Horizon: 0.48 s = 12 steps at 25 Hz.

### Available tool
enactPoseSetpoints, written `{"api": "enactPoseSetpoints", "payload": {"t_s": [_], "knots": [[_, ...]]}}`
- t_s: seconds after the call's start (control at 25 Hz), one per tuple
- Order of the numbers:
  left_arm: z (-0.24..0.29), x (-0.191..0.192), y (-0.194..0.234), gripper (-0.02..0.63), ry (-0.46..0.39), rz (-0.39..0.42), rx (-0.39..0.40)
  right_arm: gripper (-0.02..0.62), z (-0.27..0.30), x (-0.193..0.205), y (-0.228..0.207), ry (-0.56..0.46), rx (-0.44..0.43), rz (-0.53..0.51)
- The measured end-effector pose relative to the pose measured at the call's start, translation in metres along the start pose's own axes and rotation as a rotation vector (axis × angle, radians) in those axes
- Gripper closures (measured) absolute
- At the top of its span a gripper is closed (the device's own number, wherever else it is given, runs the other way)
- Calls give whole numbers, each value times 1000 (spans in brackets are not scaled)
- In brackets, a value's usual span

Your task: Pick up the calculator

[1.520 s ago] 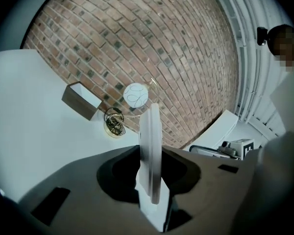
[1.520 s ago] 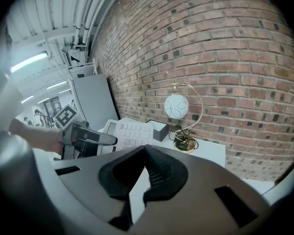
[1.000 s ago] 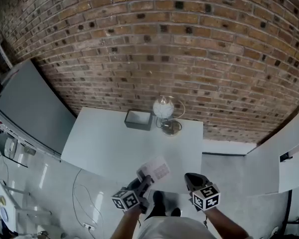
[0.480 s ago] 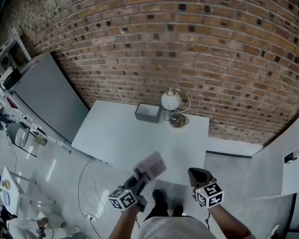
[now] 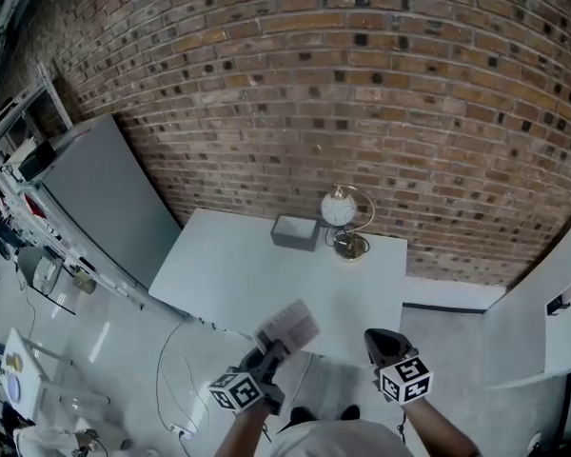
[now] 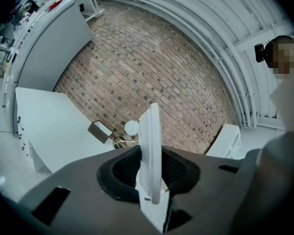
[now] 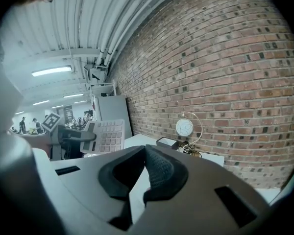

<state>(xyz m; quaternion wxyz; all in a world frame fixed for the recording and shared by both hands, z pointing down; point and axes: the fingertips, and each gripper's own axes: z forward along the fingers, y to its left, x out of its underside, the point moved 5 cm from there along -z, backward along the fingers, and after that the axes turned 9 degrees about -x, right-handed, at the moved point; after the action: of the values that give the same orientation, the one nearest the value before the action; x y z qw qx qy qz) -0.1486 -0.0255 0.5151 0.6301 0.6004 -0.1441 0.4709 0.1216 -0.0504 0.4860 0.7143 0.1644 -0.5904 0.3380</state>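
The white calculator [image 5: 287, 327] hangs in the air over the front edge of the white table [image 5: 257, 265], with my left gripper [image 5: 274, 348] shut on its near end. In the left gripper view the calculator [image 6: 151, 151] stands edge-on between the two black jaws, pinched on both sides. The right gripper view shows its keypad [image 7: 106, 135] facing the camera, with the left gripper [image 7: 88, 135] on it from the left. My right gripper [image 5: 379, 339] floats beside it on the right, apart from it. Its jaws [image 7: 146, 151] are shut with nothing between them.
At the table's far edge, against the brick wall, stand a small grey box [image 5: 296, 231] and a round white ball in a wire ring [image 5: 340, 209]. A tall grey panel [image 5: 105, 198] leans at the left. White furniture [image 5: 533, 322] stands at the right. Cables [image 5: 171, 369] lie on the floor.
Both grippers have risen and drawn back from the table, the left one carrying the calculator off the tabletop. The table now looks farther away.
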Motion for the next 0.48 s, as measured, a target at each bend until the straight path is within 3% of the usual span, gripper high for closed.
{"api": "enactPoseSetpoints", "payload": {"t_s": [0.48], "knots": [[-3, -33, 27, 494, 1, 78, 16, 586, 9, -21, 26, -24, 82, -43]]}}
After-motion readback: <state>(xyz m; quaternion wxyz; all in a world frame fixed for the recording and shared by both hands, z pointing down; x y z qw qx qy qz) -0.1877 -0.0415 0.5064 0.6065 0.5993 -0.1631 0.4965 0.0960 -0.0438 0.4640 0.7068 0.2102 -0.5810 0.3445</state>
